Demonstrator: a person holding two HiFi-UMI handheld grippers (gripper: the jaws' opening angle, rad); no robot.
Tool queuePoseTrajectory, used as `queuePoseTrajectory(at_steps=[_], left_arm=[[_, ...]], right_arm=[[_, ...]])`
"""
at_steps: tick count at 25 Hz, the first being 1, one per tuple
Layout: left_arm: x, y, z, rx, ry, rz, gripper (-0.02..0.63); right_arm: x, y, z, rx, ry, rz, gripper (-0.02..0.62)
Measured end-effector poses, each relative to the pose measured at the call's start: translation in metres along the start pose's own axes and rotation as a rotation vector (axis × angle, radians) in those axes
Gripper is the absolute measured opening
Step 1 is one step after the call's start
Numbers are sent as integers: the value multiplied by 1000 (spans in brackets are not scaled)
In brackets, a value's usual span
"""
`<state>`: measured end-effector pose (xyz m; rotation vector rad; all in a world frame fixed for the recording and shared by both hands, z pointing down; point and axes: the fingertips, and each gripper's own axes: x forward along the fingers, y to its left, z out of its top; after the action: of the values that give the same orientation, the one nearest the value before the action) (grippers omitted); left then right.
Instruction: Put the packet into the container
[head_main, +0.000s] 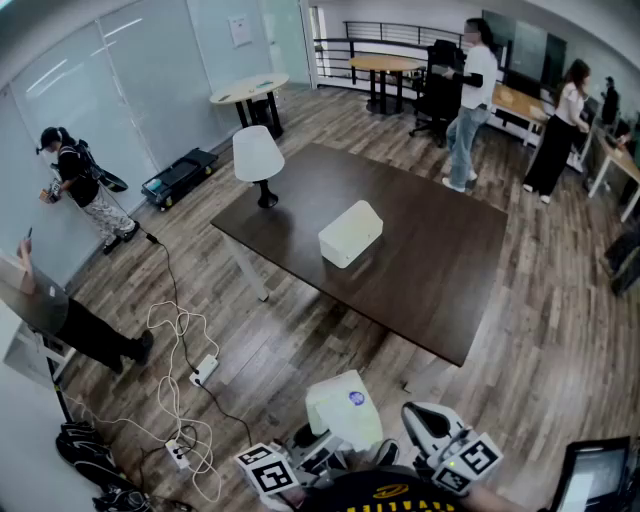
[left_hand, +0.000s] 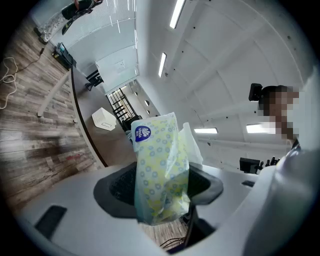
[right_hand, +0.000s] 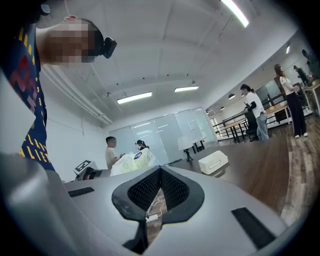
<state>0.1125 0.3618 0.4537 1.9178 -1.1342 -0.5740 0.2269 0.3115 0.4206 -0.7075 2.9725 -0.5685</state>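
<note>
The packet (head_main: 343, 405) is a pale yellow-green tissue pack with a blue round logo. My left gripper (head_main: 330, 442) is shut on it low in the head view, well short of the table. In the left gripper view the packet (left_hand: 160, 170) stands upright between the two dark pads, gripper (left_hand: 161, 186). The container (head_main: 350, 233) is a white box lying on the dark table (head_main: 440, 270), far ahead; it also shows small as the container (left_hand: 103, 119) and the container (right_hand: 213, 162). My right gripper (head_main: 428, 422) hangs beside the left one, shut and empty, gripper (right_hand: 159, 172). The packet (right_hand: 132, 162) shows to its left.
A white lamp (head_main: 258, 160) stands at the table's far left corner. Cables and power strips (head_main: 185, 385) lie on the wooden floor to the left. Several people stand around the room, two beyond the table (head_main: 470, 100). Round tables (head_main: 250, 90) stand at the back.
</note>
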Motion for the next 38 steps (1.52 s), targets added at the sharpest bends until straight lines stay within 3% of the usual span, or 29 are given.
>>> queuePoseTrajectory(at_steps=[12, 24, 30, 38], left_arm=[[7, -4, -1, -1, -17, -10, 259], [40, -20, 0, 73, -61, 23, 258], [62, -19, -4, 281, -20, 121, 259], [77, -6, 15, 348, 5, 175, 258]], right_arm=[[-4, -8, 1, 17, -11, 8, 9], [-21, -44, 15, 69, -24, 51, 10], [-27, -59, 22, 99, -28, 97, 10], [-10, -86, 28, 121, -33, 112, 11]])
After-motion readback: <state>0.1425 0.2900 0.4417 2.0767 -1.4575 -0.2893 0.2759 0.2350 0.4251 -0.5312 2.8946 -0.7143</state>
